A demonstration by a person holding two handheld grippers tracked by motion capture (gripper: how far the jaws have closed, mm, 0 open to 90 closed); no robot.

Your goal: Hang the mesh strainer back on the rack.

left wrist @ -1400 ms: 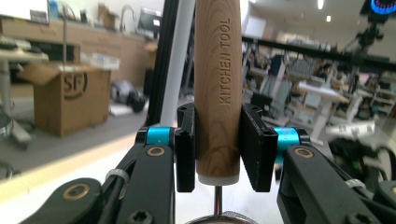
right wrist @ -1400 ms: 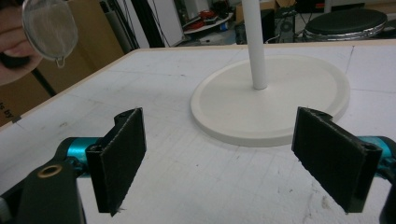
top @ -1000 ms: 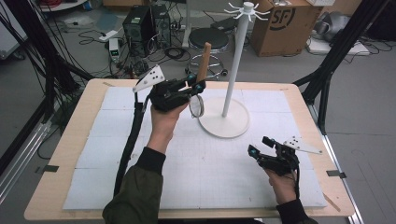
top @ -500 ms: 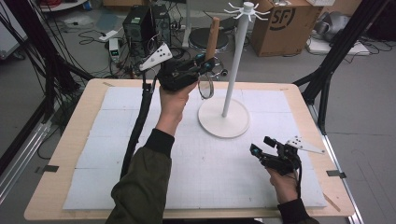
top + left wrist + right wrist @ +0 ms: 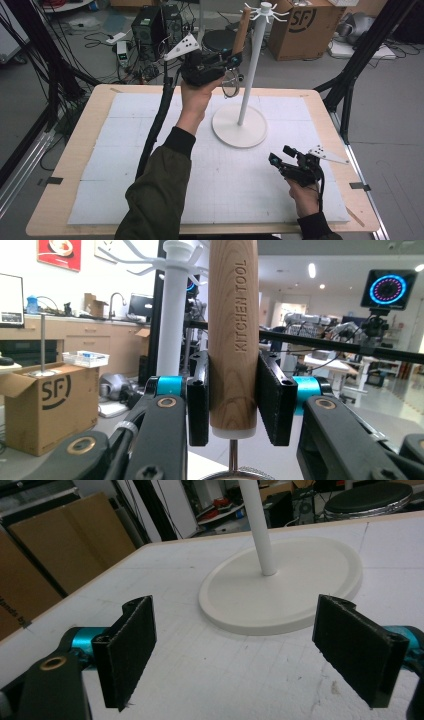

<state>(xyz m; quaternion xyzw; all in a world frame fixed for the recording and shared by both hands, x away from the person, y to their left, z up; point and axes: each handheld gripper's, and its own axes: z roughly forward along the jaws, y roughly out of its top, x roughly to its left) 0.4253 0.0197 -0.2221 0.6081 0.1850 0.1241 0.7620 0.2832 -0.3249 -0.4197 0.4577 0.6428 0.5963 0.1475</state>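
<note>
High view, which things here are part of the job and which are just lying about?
In the job:
- wooden-handled kitchen tool, clamped in the left hand-held gripper
- white hook stand
- right hand-held gripper, open and holding nothing, low over the white mat

Lying about:
- cardboard box
- black stool
- electronics and cables on the floor

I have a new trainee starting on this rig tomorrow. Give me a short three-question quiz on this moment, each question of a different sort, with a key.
1. True or false: the right gripper is shut on the white stand's base.
2. What does the left gripper clamp? A. the stand's pole B. a wooden handle C. a cable
3. Fill in: the words stamped on the wooden handle read KITCHEN ____.

Key
1. False: its jaws stand wide apart, low over the table's white mat, short of the base.
2. B
3. TOOL
</note>
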